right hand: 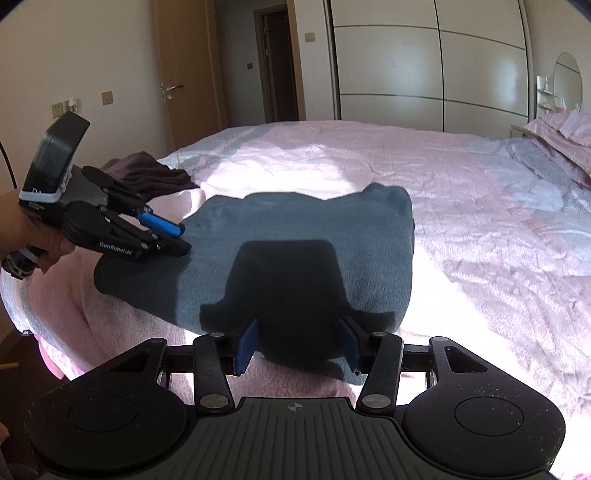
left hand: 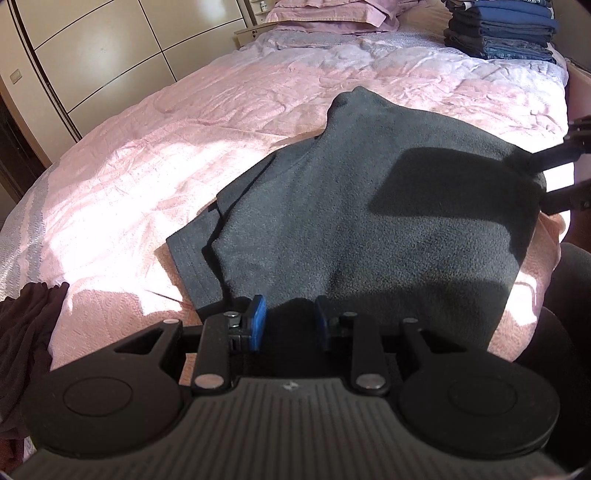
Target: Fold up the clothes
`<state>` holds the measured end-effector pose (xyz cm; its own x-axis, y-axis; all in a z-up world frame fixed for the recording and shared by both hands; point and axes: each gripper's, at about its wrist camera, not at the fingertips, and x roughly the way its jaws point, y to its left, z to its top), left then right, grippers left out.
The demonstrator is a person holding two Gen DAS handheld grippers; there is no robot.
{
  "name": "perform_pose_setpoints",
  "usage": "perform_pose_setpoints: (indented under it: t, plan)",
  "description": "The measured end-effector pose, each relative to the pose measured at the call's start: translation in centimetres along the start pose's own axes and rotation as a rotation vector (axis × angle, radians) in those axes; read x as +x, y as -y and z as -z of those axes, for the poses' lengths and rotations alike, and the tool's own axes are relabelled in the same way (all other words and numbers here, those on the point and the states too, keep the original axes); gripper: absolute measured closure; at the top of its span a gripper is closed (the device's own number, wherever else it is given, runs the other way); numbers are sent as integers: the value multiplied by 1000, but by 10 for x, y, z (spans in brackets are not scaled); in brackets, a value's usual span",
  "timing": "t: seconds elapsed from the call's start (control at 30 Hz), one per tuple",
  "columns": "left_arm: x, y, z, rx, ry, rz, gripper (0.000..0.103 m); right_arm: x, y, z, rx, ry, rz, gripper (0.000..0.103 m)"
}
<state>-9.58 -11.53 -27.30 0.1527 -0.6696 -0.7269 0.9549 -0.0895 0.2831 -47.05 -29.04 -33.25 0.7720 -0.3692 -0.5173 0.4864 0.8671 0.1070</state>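
Fleece (left hand: pixel 369 206), dark grey and napped, lies folded on the pink quilt (left hand: pixel 147 155) near the bed's edge, between our two grippers. Our left gripper (left hand: pixel 290 325) hovers over one end with blue pads (left hand: pixel 258 321) parted and nothing pressed between them. Our right gripper (right hand: pixel 299 343) stands wider apart at the other end, the cloth's edge between its pads but ungripped as far as we can see. Outward, the fleece forms a thick, soft-cornered block with one layer stepped out along a side. The quilt beneath is crinkled and thin. A dark brown garment (right hand: pixel 155 177) lies bunched at the bed's corner, and a stack of folded denim and knits (left hand: pixel 502 29) sits by the pillows (left hand: pixel 332 14). We judge the main risk to be a shallow pinch: thick pile may slip, or a pad may catch only the top layer and pull the fold open.
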Motion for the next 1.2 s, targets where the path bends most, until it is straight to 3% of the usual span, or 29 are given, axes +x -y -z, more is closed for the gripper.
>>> perform_pose_setpoints:
  t: [0.1, 0.27, 0.43, 0.63, 0.83, 0.97, 1.07, 1.2]
  plan:
    - [1, 0, 0, -4, -1, 2, 78, 1, 0, -8, -6, 16, -10, 52]
    - [3, -1, 0, -7, -2, 11, 77, 27, 12, 1, -11, -55, -33, 52]
    - [1, -1, -4, 30, 13, 32, 78, 20, 20, -12, 8, -35, -55, 52]
    - [1, -14, -31, 14, 80, 87, 74, 28, 58, -39, 41, -7, 10, 52]
    - [44, -26, -63, 2, 72, 118, 74, 80, 93, -74, 23, -58, -12, 52]
    - [84, -35, -60, -37, 22, 145, 74, 130, 98, -92, -25, -134, -72, 52]
    - [95, -42, -56, -75, 19, 164, 74, 167, 93, -96, -131, -204, -47, 52]
    - [98, -50, -54, -105, 22, 187, 74, 186, 84, -100, -259, -219, -14, 52]
